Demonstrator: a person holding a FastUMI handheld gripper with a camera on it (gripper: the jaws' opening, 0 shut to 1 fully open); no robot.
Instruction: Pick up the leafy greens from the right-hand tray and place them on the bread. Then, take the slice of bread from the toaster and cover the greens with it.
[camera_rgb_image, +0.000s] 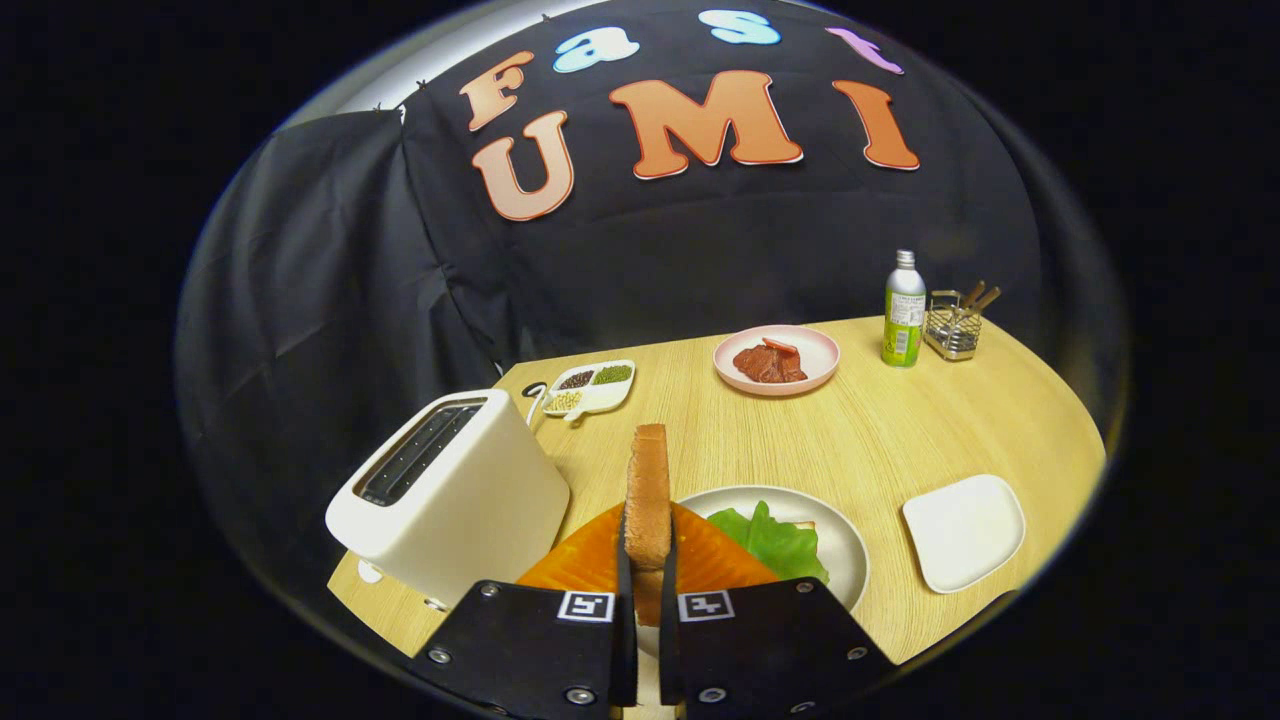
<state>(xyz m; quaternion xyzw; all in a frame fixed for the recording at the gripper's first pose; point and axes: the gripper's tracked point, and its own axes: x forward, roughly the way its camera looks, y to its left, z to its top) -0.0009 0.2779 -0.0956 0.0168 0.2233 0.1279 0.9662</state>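
Our gripper (648, 560) is pinching a slice of bread (648, 490). Both fingers press on its flat sides, and the slice stands up on its edge between them.

The toaster (450, 490) sits at about ten o'clock from the fingers, and we see no bread sticking out of its slots. So we think the slice has come out of it, and we are on the last step: covering the greens.

The greens (775, 540) lie at about two o'clock, just beyond the fingers. They rest on a bottom slice whose pale edge peeks out behind them, on a round plate (850, 560). An orange mat (585, 560) lies under the plate. The white tray (965, 530) at three o'clock has nothing on it, so the greens step looks done.

Next we think we must carry the slice a little toward two o'clock, until it is over the greens. Then we tip it flat, lower it gently and let go. If we let go too soon, it could slide off the leaf.
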